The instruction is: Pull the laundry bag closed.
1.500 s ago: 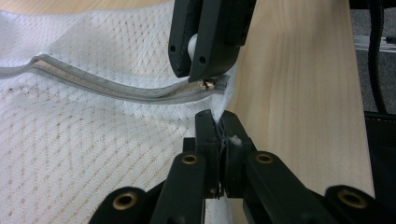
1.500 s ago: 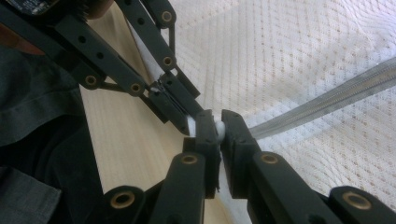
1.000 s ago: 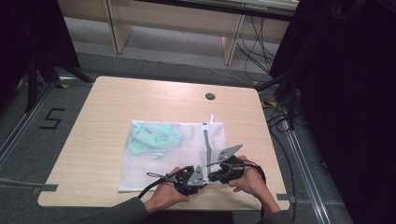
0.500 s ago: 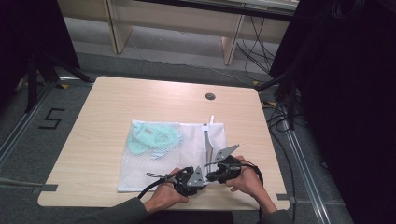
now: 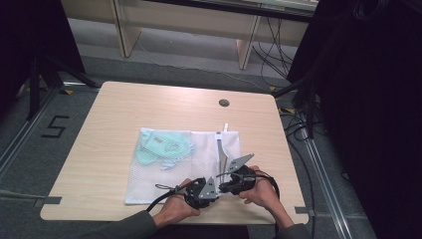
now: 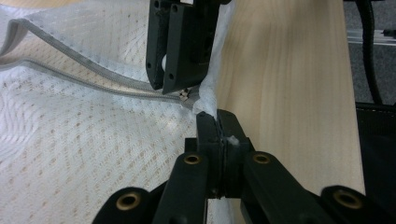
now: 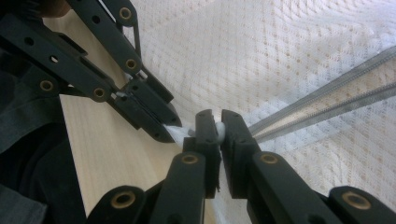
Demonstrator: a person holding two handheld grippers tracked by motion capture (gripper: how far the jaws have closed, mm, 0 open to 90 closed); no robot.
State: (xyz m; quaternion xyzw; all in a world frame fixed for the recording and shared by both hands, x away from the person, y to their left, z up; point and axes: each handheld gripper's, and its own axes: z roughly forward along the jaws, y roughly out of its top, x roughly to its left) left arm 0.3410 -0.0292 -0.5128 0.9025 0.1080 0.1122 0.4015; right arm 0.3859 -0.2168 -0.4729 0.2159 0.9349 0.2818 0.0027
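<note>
While two hands hold the grippers close together at the near edge of the desk [image 5: 124,109], a white mesh bag [image 5: 164,174] lies flat on the wood. The bag sits in the middle of the near half of the desk, and its near edge comes close to the desk's near edge. Something pale green [image 5: 164,148] is inside the bag, at its far left corner. A grey zipper [image 5: 220,152] runs along the bag's right side, from the far edge toward the near edge.

The left gripper [image 6: 217,122] is at the bag's near right corner. Its two black jaws are pressed tight together, and a bit of white mesh is pinched between them. In the high view the left hand [image 5: 175,211] holds it from below.

The right gripper [image 7: 218,122] is just beside the left one, almost touching it. Its jaws are nearly closed, with a thin gap between them, and a little white piece sits in that gap, right where the zipper ends. It looks like the zipper's pull or the mesh next to it, but I cannot tell which. The right hand [image 5: 259,191] holds this gripper, near the right end of the desk's near edge.

The two zipper rows lie apart by the grippers, so the bag is open a little there. A round dark hole [image 5: 224,102] is near the far edge of the desk.
</note>
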